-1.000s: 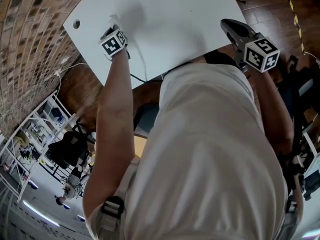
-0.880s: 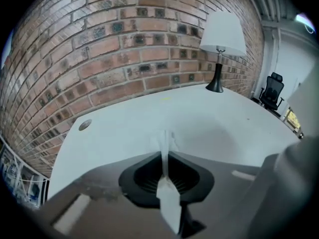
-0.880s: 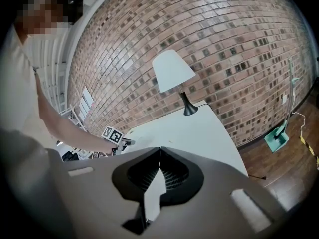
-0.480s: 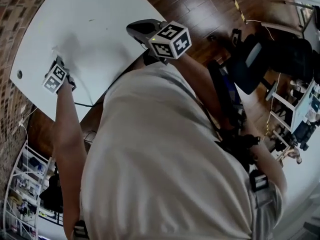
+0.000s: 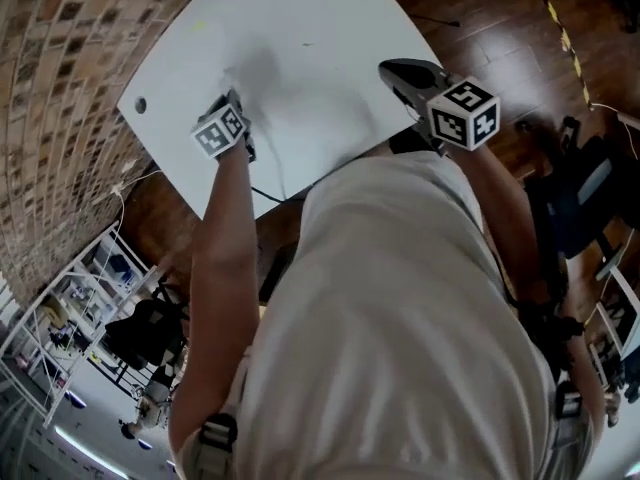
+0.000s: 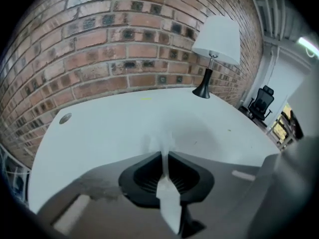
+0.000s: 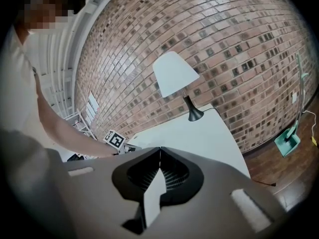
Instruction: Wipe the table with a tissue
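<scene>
**Worktop by the wall, one gripper at each side**

The white rounded worktop (image 5: pixel 320 48) is standing beside the red brick wall (image 5: pixel 60 88). The white-shaded table lamp (image 6: pixel 215 39) is standing on its far end, next to the wall. The left gripper (image 5: pixel 232 103) is hanging over the worktop's left part, near the small round cable hole (image 5: pixel 139 105). The thin white tissue (image 6: pixel 163 146) is sitting between its jaws. The right gripper (image 5: pixel 398 68) is hovering over the right edge, well apart.

Dimmish, even light; fisheye bends edges into dark corners; a soft shadow, perhaps, on the table (image 5: pixel 330 38).
</scene>
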{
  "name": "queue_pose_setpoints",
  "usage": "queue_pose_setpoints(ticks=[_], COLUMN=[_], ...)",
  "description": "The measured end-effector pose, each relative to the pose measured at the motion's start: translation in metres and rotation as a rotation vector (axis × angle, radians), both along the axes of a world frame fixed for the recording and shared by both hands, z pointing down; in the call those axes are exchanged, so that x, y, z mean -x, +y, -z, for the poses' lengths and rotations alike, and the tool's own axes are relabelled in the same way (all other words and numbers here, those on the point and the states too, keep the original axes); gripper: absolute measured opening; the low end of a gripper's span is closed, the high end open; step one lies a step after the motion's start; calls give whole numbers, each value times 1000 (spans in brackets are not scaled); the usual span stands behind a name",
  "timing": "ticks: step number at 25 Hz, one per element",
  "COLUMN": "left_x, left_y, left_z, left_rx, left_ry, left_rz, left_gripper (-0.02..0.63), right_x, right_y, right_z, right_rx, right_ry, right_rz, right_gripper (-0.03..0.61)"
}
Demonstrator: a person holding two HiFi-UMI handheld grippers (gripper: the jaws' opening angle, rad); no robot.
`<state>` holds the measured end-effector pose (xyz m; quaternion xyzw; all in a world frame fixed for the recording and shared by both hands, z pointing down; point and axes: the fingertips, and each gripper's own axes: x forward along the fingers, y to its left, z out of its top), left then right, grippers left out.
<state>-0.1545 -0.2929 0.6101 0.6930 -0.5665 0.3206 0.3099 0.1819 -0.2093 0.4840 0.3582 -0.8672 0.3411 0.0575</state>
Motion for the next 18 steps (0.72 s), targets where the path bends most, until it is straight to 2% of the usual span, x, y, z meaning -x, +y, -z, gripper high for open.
queue_pose_setpoints(ticks=[4, 10, 15, 18], left_x=[-22, -33, -78, -104], left_y=[-12, -20, -28, -27], left_z=[-5, -4, -2, -3], left_rx=[8, 4, -27, -14], left_ry=[-31, -124, -139, -112], left_rz=[-82, -80, -225, -297], left_gripper=[35, 34, 32, 32], right_x=[-10, -30, -38, -45], right_y=[-5, -3, -1, -2], right_z=[-3, -4, -6, -8], right_rx=[16, 20, 23, 27], right_ry=[13, 21, 22, 22], right_rz=[-29, -62, -64, -62], right_gripper=[9, 8, 9, 8])
